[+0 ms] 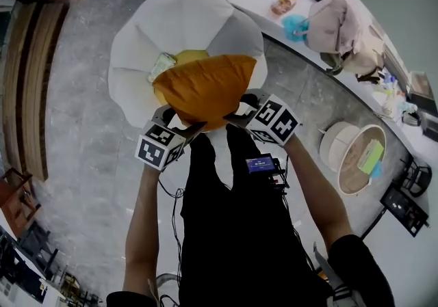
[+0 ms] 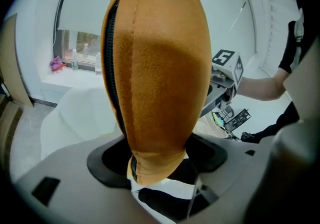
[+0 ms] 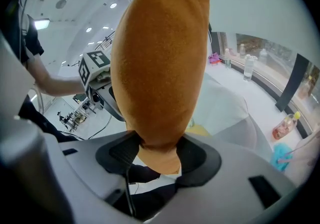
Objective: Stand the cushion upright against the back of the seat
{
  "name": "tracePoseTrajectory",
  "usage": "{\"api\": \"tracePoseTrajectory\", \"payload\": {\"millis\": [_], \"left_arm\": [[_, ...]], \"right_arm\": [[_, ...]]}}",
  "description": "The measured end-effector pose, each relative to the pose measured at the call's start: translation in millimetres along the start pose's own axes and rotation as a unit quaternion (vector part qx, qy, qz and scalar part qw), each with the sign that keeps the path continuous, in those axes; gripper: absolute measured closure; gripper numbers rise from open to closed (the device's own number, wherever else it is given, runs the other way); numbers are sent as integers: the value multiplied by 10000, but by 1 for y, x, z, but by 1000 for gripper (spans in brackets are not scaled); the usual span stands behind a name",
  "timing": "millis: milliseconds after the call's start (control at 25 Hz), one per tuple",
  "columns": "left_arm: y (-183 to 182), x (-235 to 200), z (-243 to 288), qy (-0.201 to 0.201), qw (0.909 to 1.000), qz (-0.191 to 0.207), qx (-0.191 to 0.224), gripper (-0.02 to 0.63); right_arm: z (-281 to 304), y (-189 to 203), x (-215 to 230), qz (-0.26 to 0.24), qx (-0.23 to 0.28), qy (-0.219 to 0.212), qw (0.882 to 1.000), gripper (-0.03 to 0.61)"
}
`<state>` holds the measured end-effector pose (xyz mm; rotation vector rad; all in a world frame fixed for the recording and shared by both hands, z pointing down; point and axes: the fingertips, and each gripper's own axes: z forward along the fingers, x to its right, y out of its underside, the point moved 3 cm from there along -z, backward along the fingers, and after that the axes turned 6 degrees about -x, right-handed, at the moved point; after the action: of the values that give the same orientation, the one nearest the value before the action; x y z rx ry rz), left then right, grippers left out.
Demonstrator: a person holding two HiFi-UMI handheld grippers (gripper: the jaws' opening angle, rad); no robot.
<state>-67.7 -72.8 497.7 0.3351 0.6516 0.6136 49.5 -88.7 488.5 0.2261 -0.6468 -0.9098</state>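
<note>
The orange cushion (image 1: 205, 87) hangs in the air over the white, petal-shaped seat (image 1: 133, 52), carried between both tools. The left gripper (image 1: 185, 126) is clenched on one lower corner, near the zip (image 2: 112, 68). The right gripper (image 1: 241, 113) is clamped on the other lower corner, its pads squeezing the fabric into a narrow neck. From the head view the cushion covers the front of the seat and does not yet look to be touching the back (image 1: 185, 15).

What could go wrong from here, as I judge it:

- Both holds are on corners only. The bulk of the cushion stands above the pinch points, so a quick tilt could pull a corner free — the left one looks the shallower bite.
- A yellow thing (image 1: 188, 57) and a pale packet (image 1: 162, 66) already lie in the seat (what they are I cannot tell). If the cushion's bottom edge lands on them, it will sit unevenly and may roll forward.
- The seat is a rounded bowl, not a flat base with a straight back. A cushion set too far forward would likely slump down rather than lean.
- If one gripper lets go before the other, the cushion would probably twist about the held corner and end up askew.

The safer course seems to be to press the top edge into the back before either hold loosens.
</note>
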Motion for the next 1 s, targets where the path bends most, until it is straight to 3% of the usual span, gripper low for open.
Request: {"api": "tracePoseTrajectory", "payload": {"millis": [160,440,1000], "left_arm": [[-3,-18,44,-124,9997,-233,5,272],[0,-61,107,-364,9987,-269,-242,279],[36,-164,216,-971,9934,363,-493,276]], "right_arm": [[19,16,44,-78,-155,-138,9998,333],[67,38,104,-112,-249,-158,9995,334],[194,71,198,-422,-452,40,9981,336]]}}
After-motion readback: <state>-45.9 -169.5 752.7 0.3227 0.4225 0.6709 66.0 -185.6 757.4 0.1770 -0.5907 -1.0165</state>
